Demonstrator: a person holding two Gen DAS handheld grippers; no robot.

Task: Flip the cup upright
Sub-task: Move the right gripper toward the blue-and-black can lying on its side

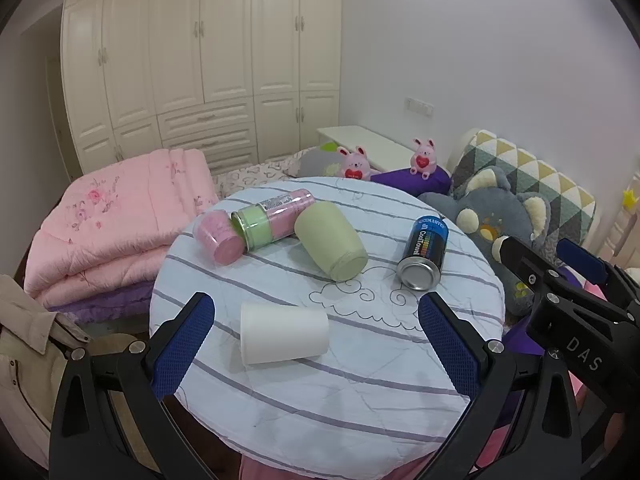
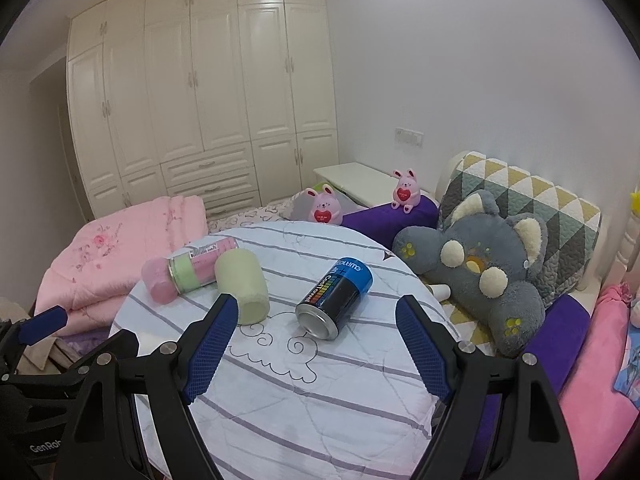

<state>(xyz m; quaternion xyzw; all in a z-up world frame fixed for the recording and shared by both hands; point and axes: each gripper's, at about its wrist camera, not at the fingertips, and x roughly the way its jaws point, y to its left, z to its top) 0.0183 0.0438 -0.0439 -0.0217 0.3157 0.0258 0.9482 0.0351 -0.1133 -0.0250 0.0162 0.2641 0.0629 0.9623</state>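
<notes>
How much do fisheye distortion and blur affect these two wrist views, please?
Left wrist view: strong barrel bending curves the wardrobe, dark vignette fills the corners, yet the white cup looks sharp. Right wrist view: same curvature and vignette; the blue can is crisp, lighting soft and even, shadows faint.

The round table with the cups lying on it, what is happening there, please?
A person holds two grippers over a round table covered by a striped white cloth. The left gripper is open, its fingers on either side of a white paper cup lying on its side, without touching it. The right gripper is open and empty. A pale green cup, a pink cup and a blue and black can also lie on their sides. Nothing is upright yet.
</notes>
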